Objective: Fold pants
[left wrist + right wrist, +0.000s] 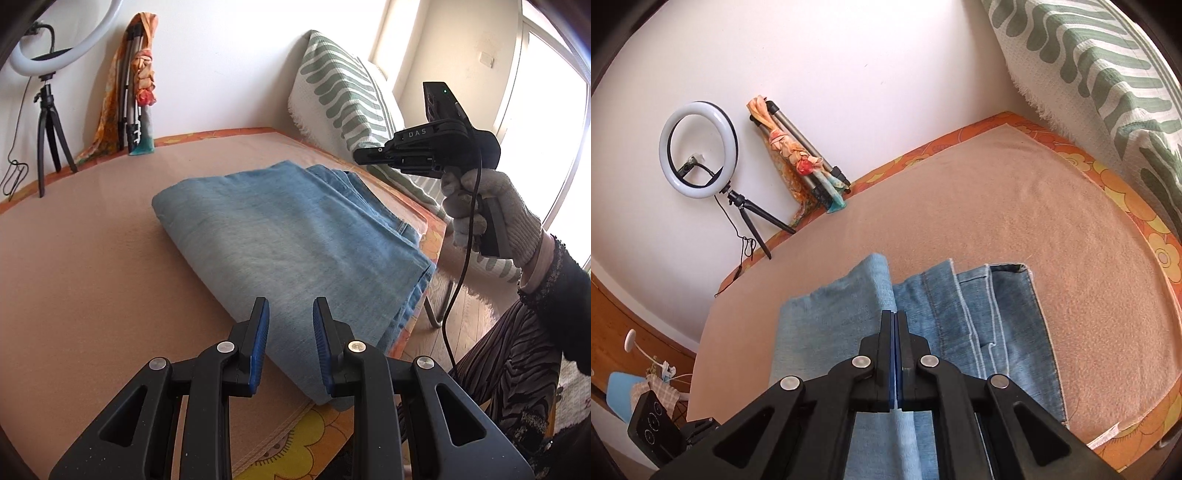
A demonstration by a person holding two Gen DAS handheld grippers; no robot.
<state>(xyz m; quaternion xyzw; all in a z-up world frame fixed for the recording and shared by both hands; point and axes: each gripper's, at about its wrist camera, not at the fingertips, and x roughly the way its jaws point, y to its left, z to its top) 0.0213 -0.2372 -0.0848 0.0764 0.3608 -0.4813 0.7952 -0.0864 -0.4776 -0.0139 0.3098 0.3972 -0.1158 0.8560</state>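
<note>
— Denim pants (295, 236) lay folded on the tan blanket (92, 258), just ahead of your left gripper (291, 317). Its grip?
— Released, holding nothing. Your right gripper (894, 325) was clenched shut above the pants, apparently empty.

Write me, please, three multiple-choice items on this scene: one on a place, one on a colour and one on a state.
1. Where does the ring light stand?
A. on the striped cushion
B. by the wall, past the far edge of the blanket
C. in the right gripper

2. What colour are the pants?
A. black
B. light blue
C. red

3. How do the jaws of the left gripper stand?
A. open, holding nothing
B. shut on the pants
C. shut on a cable

Key: 1 B, its tripod stands at the white wall; 2 B, the cloth is washed blue denim; 3 A, a clear gap shows between them.
</note>
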